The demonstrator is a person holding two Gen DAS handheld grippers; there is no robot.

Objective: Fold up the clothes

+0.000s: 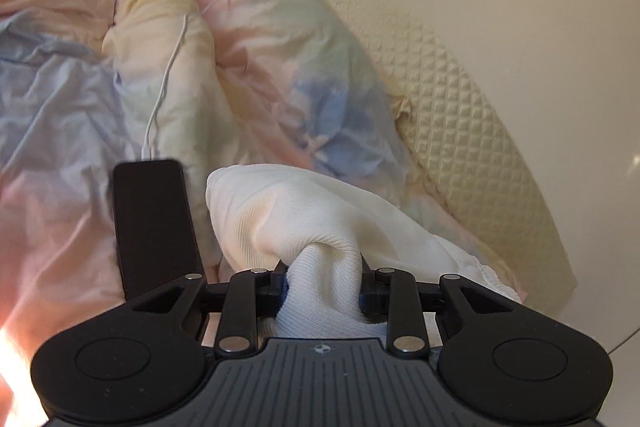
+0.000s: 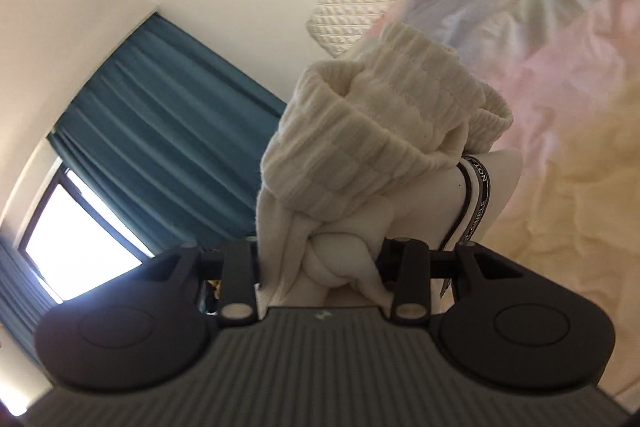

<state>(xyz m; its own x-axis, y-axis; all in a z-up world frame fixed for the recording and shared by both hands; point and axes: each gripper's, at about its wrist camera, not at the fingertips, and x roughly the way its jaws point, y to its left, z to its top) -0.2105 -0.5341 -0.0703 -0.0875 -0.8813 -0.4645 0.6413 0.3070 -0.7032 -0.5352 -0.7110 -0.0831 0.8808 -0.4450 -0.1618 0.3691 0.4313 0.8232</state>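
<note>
In the left wrist view a white knitted garment [image 1: 304, 223] bunches up between the jaws of my left gripper [image 1: 324, 283], which is shut on it; the cloth bulges forward over a pastel duvet [image 1: 260, 75]. In the right wrist view the same cream garment [image 2: 360, 147], with a ribbed cuff and a black-and-white printed strap [image 2: 476, 195], is gathered in a thick wad in my right gripper [image 2: 324, 267], which is shut on it. The cloth hides the fingertips of both grippers.
A black phone [image 1: 152, 223] lies on the duvet at the left, with a white cable [image 1: 168, 75] running up from it. A quilted cream headboard [image 1: 452, 115] lines the wall. Teal curtains [image 2: 160, 131] and a bright window [image 2: 76, 247] are at the left.
</note>
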